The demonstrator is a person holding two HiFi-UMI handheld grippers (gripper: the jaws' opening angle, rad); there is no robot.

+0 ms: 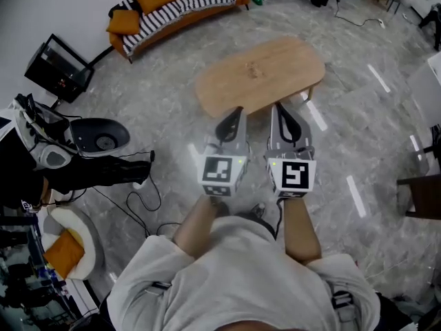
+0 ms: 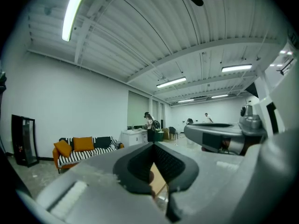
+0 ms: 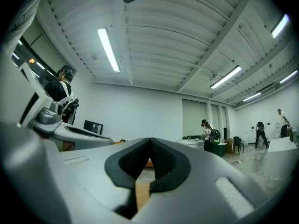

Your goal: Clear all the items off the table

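An oval wooden coffee table point(image 1: 262, 71) stands on the grey marble floor just ahead of me, and nothing lies on its top. I hold both grippers side by side at the table's near edge, pointing forward. My left gripper point(image 1: 229, 116) is shut with nothing in it; in the left gripper view its black pads point(image 2: 140, 164) meet at the tip, and a strip of the table point(image 2: 159, 181) shows below them. My right gripper point(image 1: 284, 112) is shut and empty too, its pads point(image 3: 161, 164) closed together over a sliver of wood point(image 3: 141, 192).
A striped sofa with orange cushions point(image 1: 172, 5) stands at the back left. A black cabinet point(image 1: 58, 67), a round grey device point(image 1: 100, 135) and cables lie at the left. A dark chair point(image 1: 420, 195) is at the right. People point(image 3: 207, 129) stand far off.
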